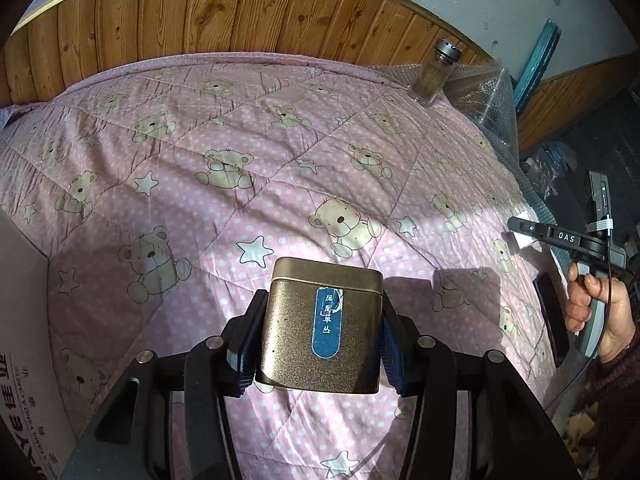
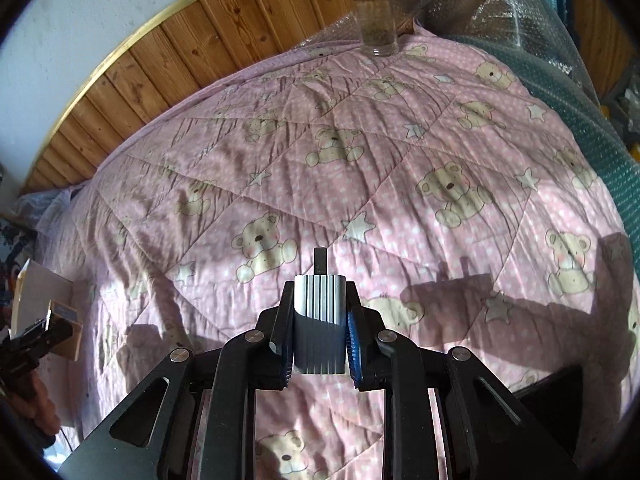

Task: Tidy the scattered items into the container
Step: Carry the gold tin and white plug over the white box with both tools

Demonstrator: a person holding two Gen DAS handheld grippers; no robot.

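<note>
In the left wrist view my left gripper [image 1: 322, 322] is shut on a gold square tin [image 1: 324, 344] with a blue label, held just above the pink bear-print quilt [image 1: 224, 128]. The wall of a cardboard box [image 1: 22, 312] rises at the left edge. In the right wrist view my right gripper [image 2: 320, 320] is shut on a small grey ribbed plug adapter [image 2: 320, 304], its prong pointing forward. A glass bottle [image 1: 434, 76] [image 2: 376, 20] with a metal cap stands upright at the quilt's far edge. A flat black item [image 1: 552, 320] lies near the right side.
Bubble wrap [image 1: 480, 92] [image 2: 500, 12] is bunched at the far right beside the bottle. Wood panelling [image 1: 240, 12] backs the bed. A hand [image 1: 600, 312] holds the right gripper's handle. The left gripper with the tin [image 2: 66, 332] shows at the right wrist view's left edge.
</note>
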